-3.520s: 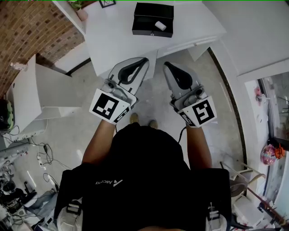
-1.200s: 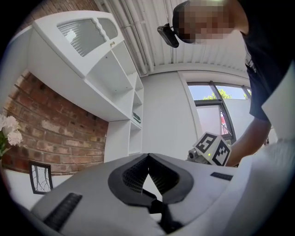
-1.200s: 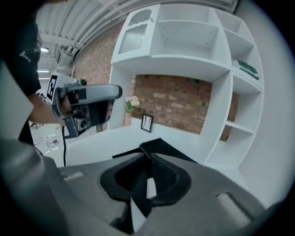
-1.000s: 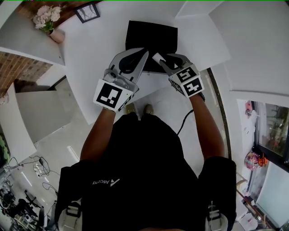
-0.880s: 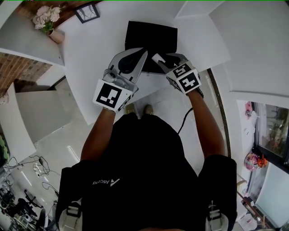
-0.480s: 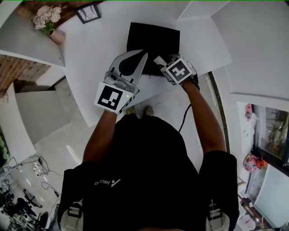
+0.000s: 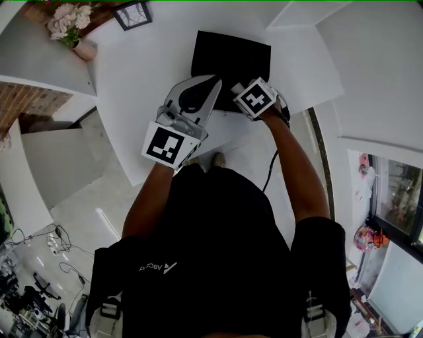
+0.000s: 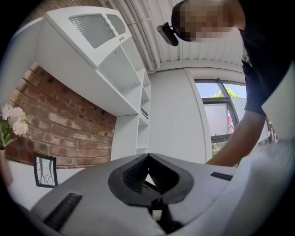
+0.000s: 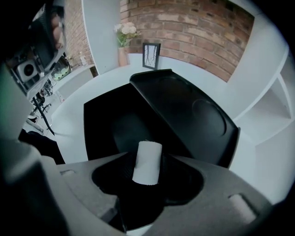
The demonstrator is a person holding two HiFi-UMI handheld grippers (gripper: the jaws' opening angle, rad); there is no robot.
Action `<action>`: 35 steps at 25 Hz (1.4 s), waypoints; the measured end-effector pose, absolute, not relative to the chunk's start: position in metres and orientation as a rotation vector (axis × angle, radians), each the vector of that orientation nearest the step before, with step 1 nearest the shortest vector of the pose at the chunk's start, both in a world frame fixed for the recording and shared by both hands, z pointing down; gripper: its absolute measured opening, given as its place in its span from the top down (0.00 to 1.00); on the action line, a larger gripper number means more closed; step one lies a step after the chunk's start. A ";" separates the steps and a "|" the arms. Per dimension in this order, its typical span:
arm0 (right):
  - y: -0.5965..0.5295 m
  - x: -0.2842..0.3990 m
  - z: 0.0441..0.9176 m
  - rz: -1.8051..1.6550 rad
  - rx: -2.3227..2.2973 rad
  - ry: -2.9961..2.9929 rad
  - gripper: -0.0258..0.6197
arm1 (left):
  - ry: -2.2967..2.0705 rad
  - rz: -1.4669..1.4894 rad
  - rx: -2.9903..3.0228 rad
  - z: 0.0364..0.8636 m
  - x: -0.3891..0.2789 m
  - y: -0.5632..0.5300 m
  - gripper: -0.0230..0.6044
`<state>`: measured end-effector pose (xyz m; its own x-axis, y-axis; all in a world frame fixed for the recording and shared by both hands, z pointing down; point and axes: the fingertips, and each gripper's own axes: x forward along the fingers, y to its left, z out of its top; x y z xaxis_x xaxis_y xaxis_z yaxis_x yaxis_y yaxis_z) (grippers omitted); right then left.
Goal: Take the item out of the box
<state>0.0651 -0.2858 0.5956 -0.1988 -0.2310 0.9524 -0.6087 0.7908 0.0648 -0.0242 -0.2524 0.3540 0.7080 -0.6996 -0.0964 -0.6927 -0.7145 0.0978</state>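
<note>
A black box [image 7: 231,56] stands open on the white table [image 7: 145,66], its lid [image 9: 184,110] tilted back. Inside, near the front edge, a small white roll [image 9: 147,162] stands on end; the head view shows only a bit of it [image 7: 236,88]. My right gripper [image 9: 148,157] points steeply down into the box. Its jaws have just been opening and stand wide on either side of the roll, with gaps between pads and roll. My left gripper [image 7: 215,82] hovers over the table left of the box, its fingertips [image 8: 146,159] touching with nothing between them.
A vase of flowers [image 7: 69,23] and a small picture frame [image 7: 135,13] stand at the table's back left. A brick wall [image 9: 193,27] and white shelves [image 8: 120,69] rise behind. The table's front edge [image 7: 218,132] runs just under my grippers.
My right gripper has tipped from slanting forward to steeply down and sunk over the front of the box, around the white roll. The left gripper has hardly moved.
</note>
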 end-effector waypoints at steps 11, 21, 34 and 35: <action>-0.287 0.058 0.605 0.321 0.594 -1.770 0.68 | -1.163 -0.168 2.835 0.364 -0.027 -0.254 0.97; -0.278 0.063 0.567 0.303 0.683 -1.935 0.69 | -1.171 -0.135 2.832 0.366 -0.023 -0.252 0.97; -0.245 0.073 0.406 0.158 1.018 -2.424 0.69 | -1.112 -0.103 2.900 0.347 0.012 -0.229 0.97; -0.241 0.075 0.397 0.138 1.041 -2.455 0.69 | -1.105 -0.106 2.909 0.344 0.016 -0.227 0.97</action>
<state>0.0755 -0.2409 0.3973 -0.6037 -0.6542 0.4556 -0.7012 0.7077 0.0871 0.0157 -0.2270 0.3442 0.7460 -0.6638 -0.0534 -0.6619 -0.7479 0.0504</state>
